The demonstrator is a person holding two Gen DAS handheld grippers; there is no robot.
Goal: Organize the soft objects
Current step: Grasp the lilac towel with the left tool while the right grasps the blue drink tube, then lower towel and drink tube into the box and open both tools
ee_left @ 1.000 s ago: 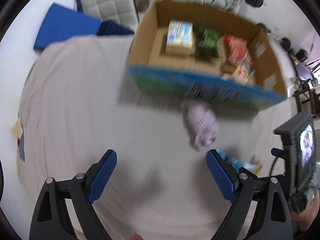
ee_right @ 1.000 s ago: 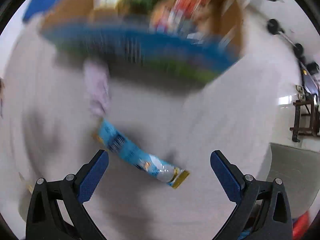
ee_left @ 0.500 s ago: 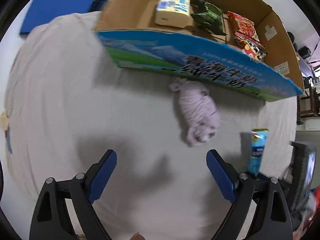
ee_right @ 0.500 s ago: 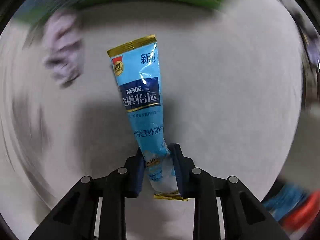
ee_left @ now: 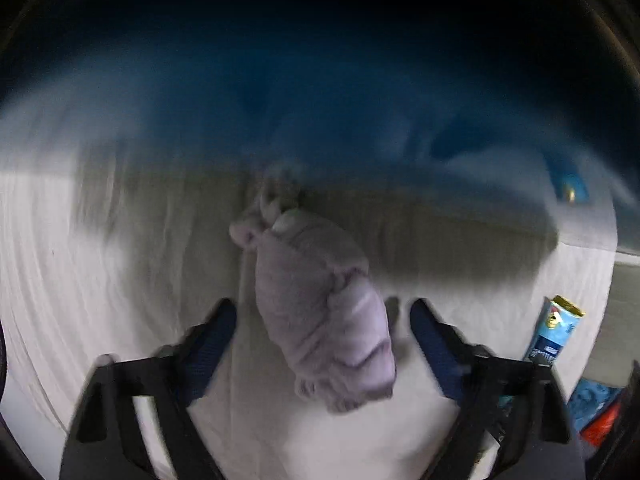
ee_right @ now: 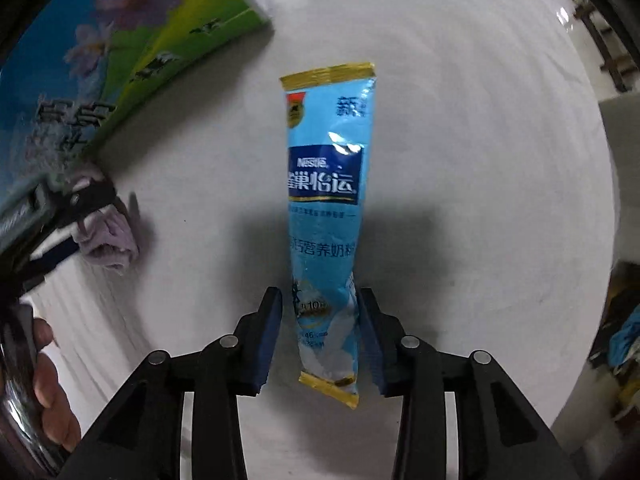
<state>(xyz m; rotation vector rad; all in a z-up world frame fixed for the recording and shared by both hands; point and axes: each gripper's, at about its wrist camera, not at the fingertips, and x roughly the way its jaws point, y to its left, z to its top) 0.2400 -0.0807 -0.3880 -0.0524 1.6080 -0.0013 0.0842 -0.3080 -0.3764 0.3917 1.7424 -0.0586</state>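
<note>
A lilac rolled cloth (ee_left: pixel 320 304) lies on the white tablecloth (ee_left: pixel 100 272), between the fingers of my left gripper (ee_left: pixel 322 320). The jaws stand on both sides of it with small gaps, so the gripper is open. The cloth also shows in the right wrist view (ee_right: pixel 110 242), beside the left gripper's fingers (ee_right: pixel 60 252). A blue Nestle sachet (ee_right: pixel 326 208) stands between the pads of my right gripper (ee_right: pixel 319 312). The left pad is a little off it, the right pad is close, and I cannot tell whether it is gripped. The sachet shows in the left wrist view (ee_left: pixel 554 334).
A cardboard box with a blue and green printed side (ee_right: pixel 100 76) stands at the far edge, blurred blue across the left wrist view (ee_left: pixel 320 100). A hand (ee_right: pixel 48 392) holds the left gripper. Dark furniture (ee_right: pixel 604 40) stands beyond the table on the right.
My left gripper has moved forward and down over the lilac cloth, with its fingers narrower around it. My right gripper's jaws stand wider around the sachet than half a second ago.
</note>
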